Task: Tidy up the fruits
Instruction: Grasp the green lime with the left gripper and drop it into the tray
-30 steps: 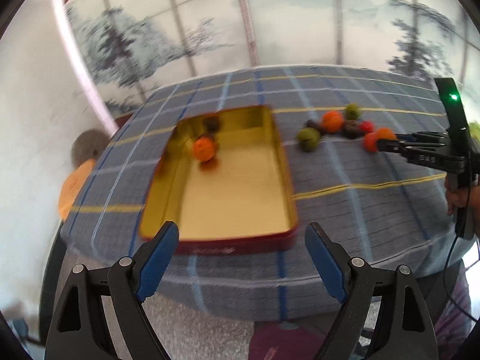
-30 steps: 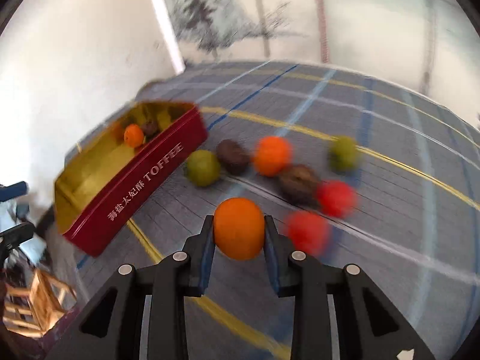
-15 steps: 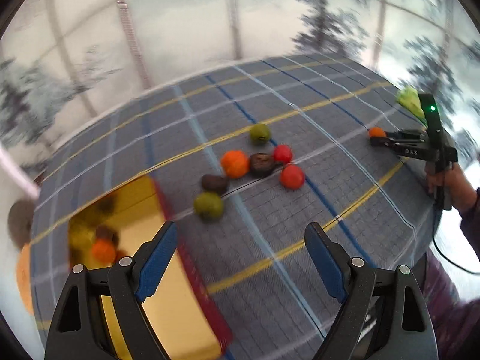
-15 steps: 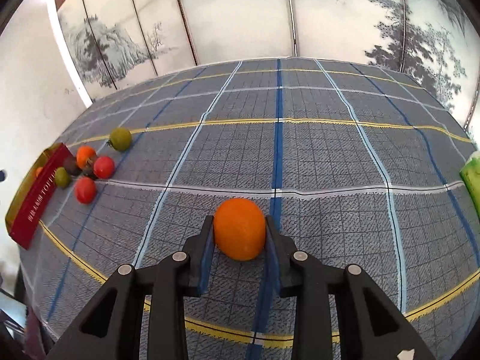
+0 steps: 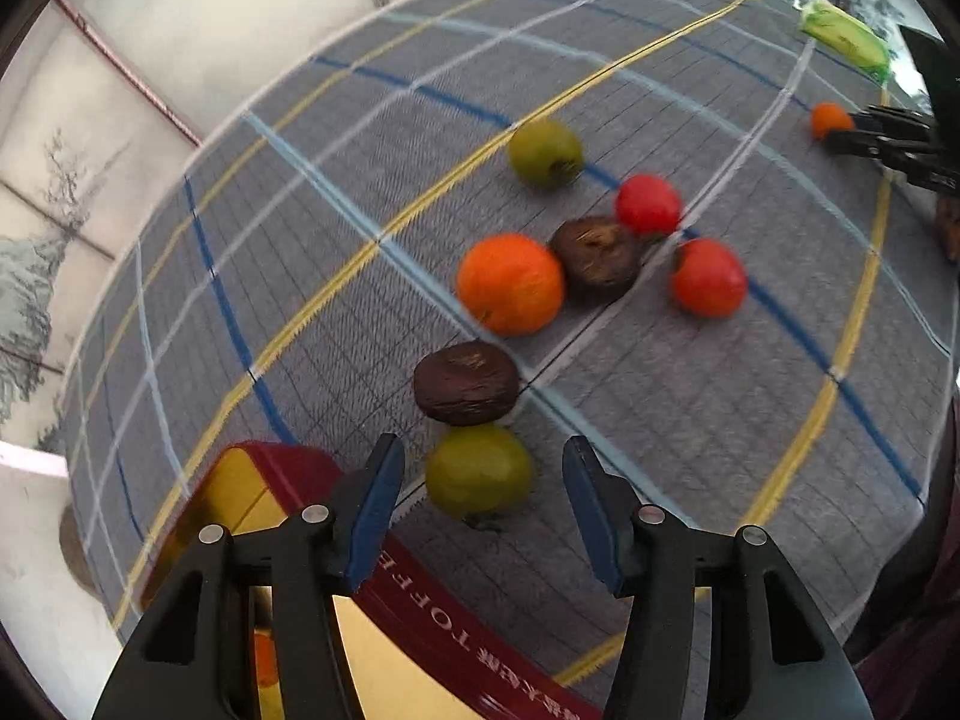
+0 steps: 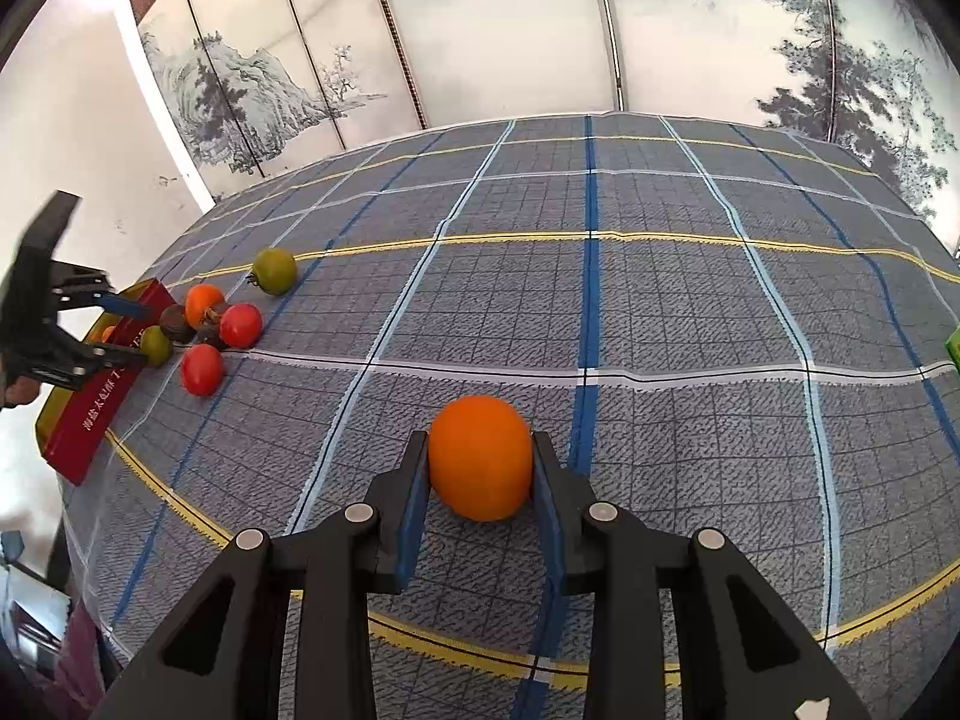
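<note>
Left gripper (image 5: 480, 501) closing, blue pads either side of round green fruit (image 5: 479, 469) without touching, just beside red toffee tin (image 5: 456, 639). Right gripper (image 6: 480, 483) clamped on smooth orange fruit (image 6: 480, 456) above checked grey tablecloth (image 6: 660, 312), well apart from tin.

It looks like a room in a home, perhaps a sitting or dining room. A folding screen (image 6: 480, 30) painted with ink landscapes of mountains, pines and columns of calligraphy stands right behind the desk (image 6: 660, 312), its panels joined by dark thin frames. Beside it runs a plain white plastered wall (image 6: 78, 120), scuffed in places. The desk wears a grey plaid cloth crossed by blue, white and yellow lines. On it sit a red toffee tin (image 6: 90, 414) with a gold inside and loose fruit (image 5: 510, 282), ordinary household things.
</note>
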The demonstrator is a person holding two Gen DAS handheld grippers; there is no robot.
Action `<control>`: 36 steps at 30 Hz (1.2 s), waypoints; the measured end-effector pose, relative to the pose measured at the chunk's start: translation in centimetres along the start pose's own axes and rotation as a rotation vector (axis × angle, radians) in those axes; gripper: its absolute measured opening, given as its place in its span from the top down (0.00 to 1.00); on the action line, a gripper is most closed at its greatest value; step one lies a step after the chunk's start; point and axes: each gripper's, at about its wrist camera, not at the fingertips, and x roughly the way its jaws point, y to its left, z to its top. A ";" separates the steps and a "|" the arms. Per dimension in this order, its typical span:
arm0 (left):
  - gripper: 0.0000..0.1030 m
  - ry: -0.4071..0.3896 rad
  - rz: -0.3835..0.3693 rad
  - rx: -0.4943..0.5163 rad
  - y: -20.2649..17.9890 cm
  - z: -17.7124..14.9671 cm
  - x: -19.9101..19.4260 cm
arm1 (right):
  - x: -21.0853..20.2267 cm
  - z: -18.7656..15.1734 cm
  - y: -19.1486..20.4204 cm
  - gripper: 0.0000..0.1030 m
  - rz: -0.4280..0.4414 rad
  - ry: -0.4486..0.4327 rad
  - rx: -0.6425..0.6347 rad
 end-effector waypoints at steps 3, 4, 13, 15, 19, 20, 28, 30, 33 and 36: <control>0.55 0.007 -0.038 -0.019 0.0 -0.1 0.9 | 0.0 0.0 0.1 0.70 0.008 0.001 0.000; 0.65 -0.007 -0.019 -0.019 -0.1 -0.2 0.7 | 0.1 0.0 0.0 0.70 0.010 0.002 0.001; 0.65 -0.131 0.041 -0.325 -2.4 -2.5 -4.7 | 0.2 0.0 0.1 0.70 0.000 0.004 -0.002; 0.65 -0.170 0.044 -0.411 -3.5 -3.5 -6.6 | 0.2 0.0 0.2 0.70 -0.006 0.005 -0.006; 0.65 -0.230 0.043 -0.535 -5.3 -5.7 -9.6 | 0.3 -0.1 0.5 0.70 -0.021 0.005 -0.016; 0.65 -0.236 0.046 -0.551 -5.5 -6.2 -10.1 | 0.3 -0.1 0.5 0.70 -0.025 0.005 -0.019; 0.65 -0.273 0.188 -0.617 -7.0 -10.4 -13.4 | 0.3 -0.1 0.7 0.71 -0.038 0.006 -0.025; 0.65 -0.273 0.227 -0.629 -6.7 -11.3 -13.5 | 0.4 -0.1 0.6 0.71 -0.040 0.007 -0.026; 0.64 -0.269 0.269 -0.646 -6.0 -12.6 -13.5 | 0.4 -0.1 0.7 0.71 -0.042 0.007 -0.027; 0.64 -0.263 0.303 -0.664 -5.2 -13.9 -13.5 | 0.4 -0.1 0.7 0.71 -0.044 0.007 -0.029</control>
